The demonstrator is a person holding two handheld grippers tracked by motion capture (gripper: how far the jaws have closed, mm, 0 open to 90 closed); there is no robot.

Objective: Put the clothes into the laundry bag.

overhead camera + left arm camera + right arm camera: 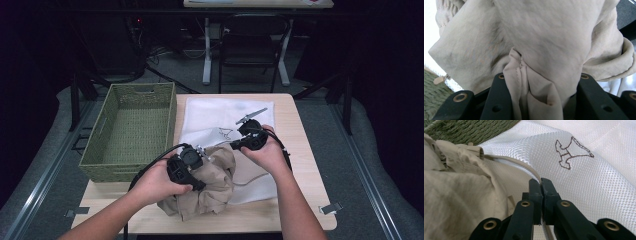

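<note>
Beige garment (210, 185) sits bunched at our mesh laundry bag's (225, 112) mouth, left gripper (196, 156) clamping its fabric, right gripper (239, 143) pinching the bag's rim, stuffing barely begun.

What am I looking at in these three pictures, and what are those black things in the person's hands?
Those are hand-held tongs, each carrying a small camera. One picture looks down from above the table; the other two look along each pair of tongs. On the table lie a white mesh laundry bag, a crumpled beige garment and a green woven basket. The left tongs are clamped on a bunch of the beige garment. The right tongs are pinched shut on the zipper edge of the mesh bag's opening, holding it up. It looks as if the garment is going into the bag, though that is a guess.
</note>
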